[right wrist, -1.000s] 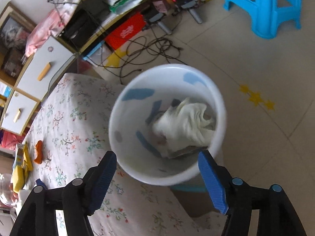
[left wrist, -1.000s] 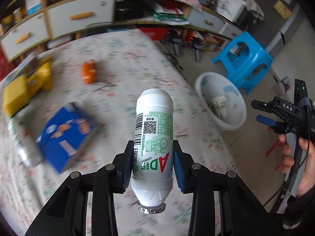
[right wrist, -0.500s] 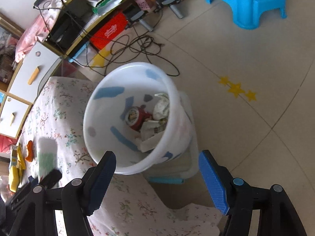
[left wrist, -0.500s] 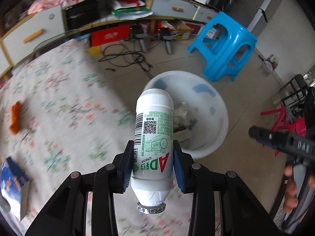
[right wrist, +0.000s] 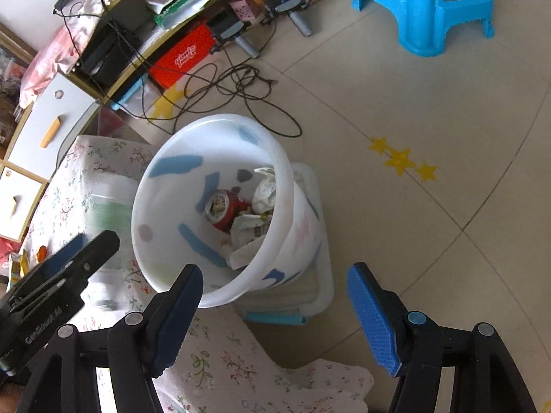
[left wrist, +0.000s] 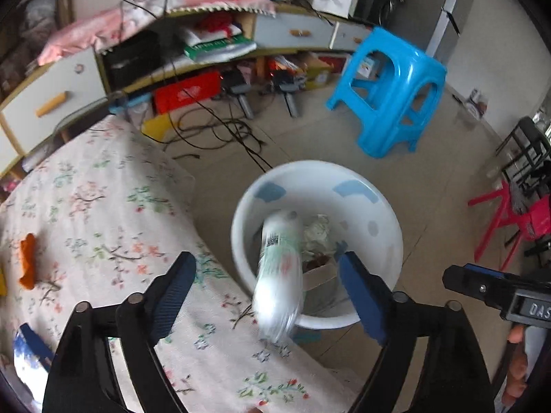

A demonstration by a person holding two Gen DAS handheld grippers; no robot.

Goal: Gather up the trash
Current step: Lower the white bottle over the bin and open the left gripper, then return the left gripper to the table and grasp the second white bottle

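My left gripper [left wrist: 268, 292] is open above the table's edge. The white bottle with green print [left wrist: 279, 275] is blurred and falls free between its fingers, over the white trash bucket [left wrist: 378, 206]. The bottle shows as a pale green blur [right wrist: 106, 216] behind the bucket wall [right wrist: 296, 227] in the right wrist view. The bucket holds crumpled paper [right wrist: 265, 189] and a red can [right wrist: 224, 210]. My right gripper [right wrist: 275, 313] is open and empty, just right of the bucket; it shows in the left wrist view [left wrist: 496, 296].
The table has a floral cloth [left wrist: 86, 213] with an orange scrap [left wrist: 27, 261] and a blue box [left wrist: 31, 344] on it. A blue stool [left wrist: 389, 89], floor cables [left wrist: 220, 130], a low cabinet [left wrist: 55, 89] and red racks [left wrist: 509, 220] surround the bucket.
My left gripper has opened and let go of the bottle, which now drops toward the bucket. Both grippers have shifted a little relative to the bucket.
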